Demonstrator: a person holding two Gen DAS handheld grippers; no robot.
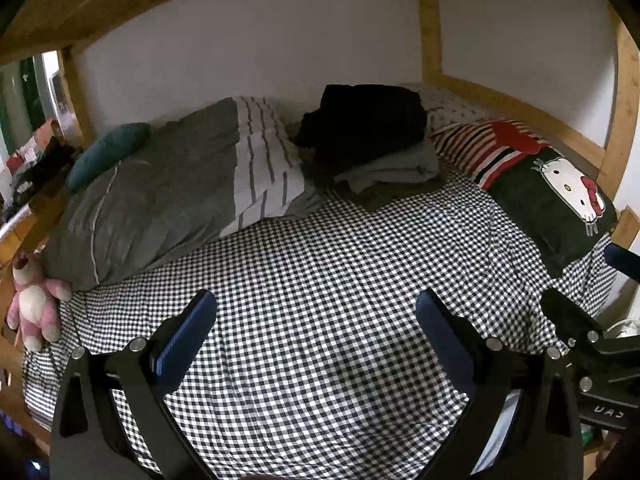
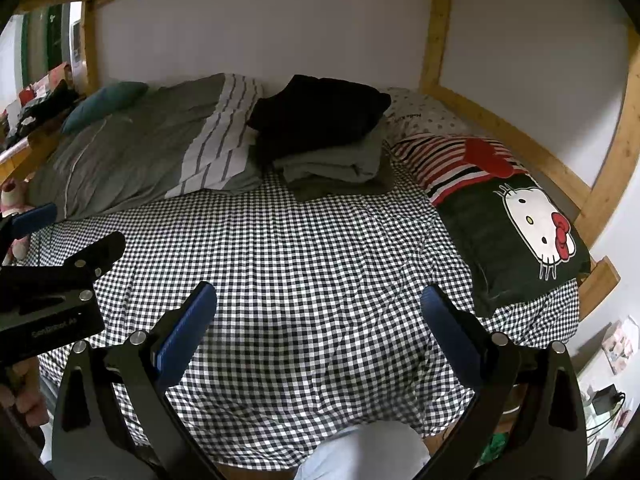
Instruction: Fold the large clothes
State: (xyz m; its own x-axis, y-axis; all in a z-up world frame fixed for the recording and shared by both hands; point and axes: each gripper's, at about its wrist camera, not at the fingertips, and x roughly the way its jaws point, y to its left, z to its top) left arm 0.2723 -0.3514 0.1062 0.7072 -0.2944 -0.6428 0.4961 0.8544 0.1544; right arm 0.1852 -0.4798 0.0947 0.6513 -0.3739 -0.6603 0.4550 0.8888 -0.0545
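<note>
Two garments are lying stacked at the back of the bed: a black garment on a folded grey one, between the striped duvet and the cat-print pillow. Whether that stack is waiting to be folded or is already finished, one look is not settling (the grey layers are looking squared, the black less so). Both the left gripper and the right gripper are hovering over the bare checked sheet, jaws spread wide, gripping nothing. Any fold is going to need matched corners and that flat open sheet.
</note>
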